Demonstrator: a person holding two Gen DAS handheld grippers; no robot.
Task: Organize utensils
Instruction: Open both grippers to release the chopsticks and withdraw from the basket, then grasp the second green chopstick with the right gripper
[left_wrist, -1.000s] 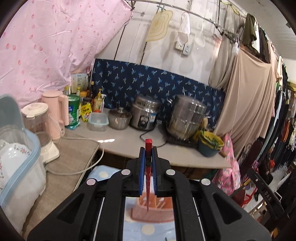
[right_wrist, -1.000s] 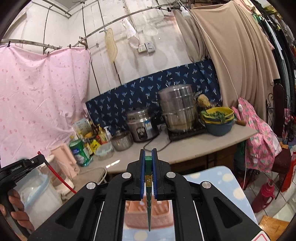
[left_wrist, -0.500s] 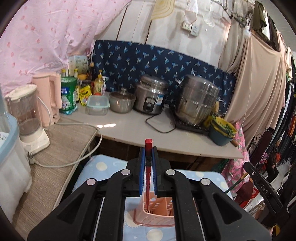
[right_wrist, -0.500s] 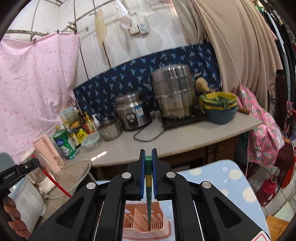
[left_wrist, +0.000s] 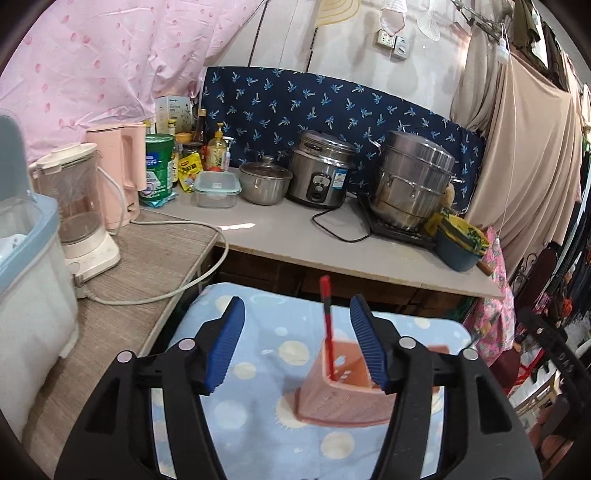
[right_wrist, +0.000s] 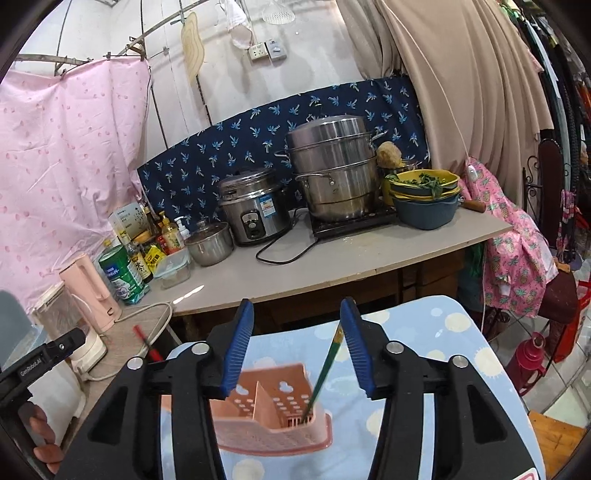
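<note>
A pink perforated utensil holder (left_wrist: 345, 391) (right_wrist: 273, 413) stands on a small table with a blue dotted cloth (left_wrist: 258, 354). A red utensil (left_wrist: 327, 328) stands in one compartment, leaning free between the jaws of my open left gripper (left_wrist: 297, 343). A green utensil (right_wrist: 325, 373) leans in another compartment, free between the jaws of my open right gripper (right_wrist: 295, 343). In the right wrist view the red utensil (right_wrist: 147, 345) and the left gripper body (right_wrist: 33, 365) show at the far left.
Behind the table runs a counter (left_wrist: 295, 229) with a rice cooker (left_wrist: 319, 173), steamer pot (left_wrist: 410, 184), small pot, food box, bottles and bowls (right_wrist: 424, 199). A side table at left holds a blender (left_wrist: 79, 206), pink kettle and a bin (left_wrist: 26, 266). Clothes hang at right.
Both grippers tilted down over the holder and opened. The red and green utensils left the jaws and now stand in the pink holder.
</note>
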